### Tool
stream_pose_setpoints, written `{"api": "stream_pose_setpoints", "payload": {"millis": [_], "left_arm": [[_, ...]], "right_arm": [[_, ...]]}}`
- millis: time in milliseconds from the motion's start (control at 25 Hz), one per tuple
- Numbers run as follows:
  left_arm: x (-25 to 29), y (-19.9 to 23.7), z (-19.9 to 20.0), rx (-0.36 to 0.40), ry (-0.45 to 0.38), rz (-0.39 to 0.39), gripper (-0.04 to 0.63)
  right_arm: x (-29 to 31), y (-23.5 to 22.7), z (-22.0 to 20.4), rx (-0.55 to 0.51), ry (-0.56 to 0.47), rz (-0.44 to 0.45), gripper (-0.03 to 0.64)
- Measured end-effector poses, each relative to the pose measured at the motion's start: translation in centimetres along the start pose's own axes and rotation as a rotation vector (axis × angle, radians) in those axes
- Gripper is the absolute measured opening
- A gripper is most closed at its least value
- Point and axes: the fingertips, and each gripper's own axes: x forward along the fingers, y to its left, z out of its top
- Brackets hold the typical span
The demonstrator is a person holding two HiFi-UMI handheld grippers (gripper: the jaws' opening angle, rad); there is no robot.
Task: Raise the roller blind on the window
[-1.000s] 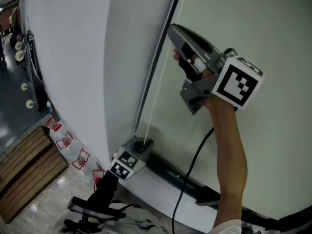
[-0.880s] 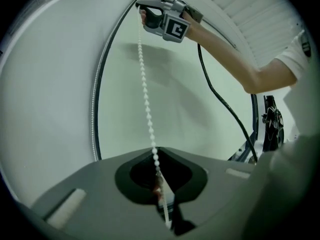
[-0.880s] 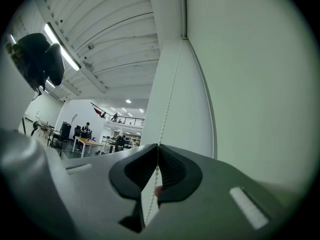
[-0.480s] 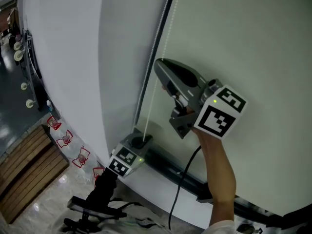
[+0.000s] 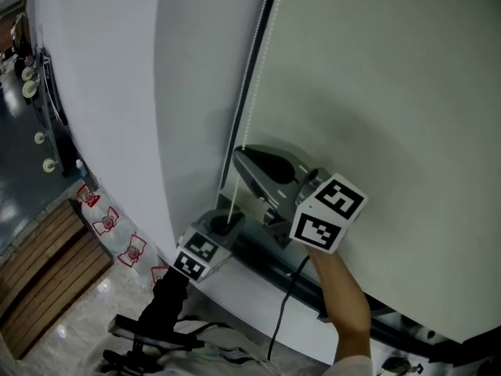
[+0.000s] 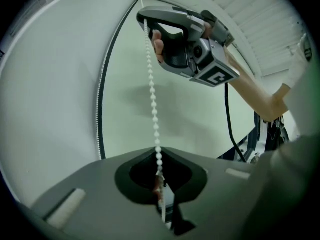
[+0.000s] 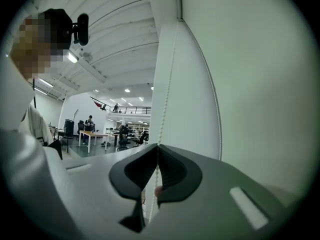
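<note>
The right tongs [image 5: 239, 155] are pressed together on the bead chain [image 5: 254, 77], which runs up from them along the edge of the blind [image 5: 391, 92]. The blind's sheet hangs just behind both tongs. The left tongs [image 5: 225, 227], just below the right ones, also pinch the chain, with a short length strung between the two. The likely trouble is that the right tongs have almost no room before bumping the left ones. A skewed tug could also let beads slip through the pads.
</note>
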Motion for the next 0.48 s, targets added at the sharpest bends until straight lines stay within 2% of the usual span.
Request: {"api": "stream_pose_setpoints", "payload": {"millis": [360, 480], "left_arm": [[-0.1, 0.4, 0.3, -0.007, -0.011, 0.011, -0.002], [-0.2, 0.7, 0.4, -0.026, -0.025, 0.017, -0.002]], "right_arm": [[-0.6, 0.7, -6.7, 0.084, 0.084, 0.001, 0.008], [-1.0, 0.6, -7.7, 0.1, 0.093, -0.007, 0.008]]}}
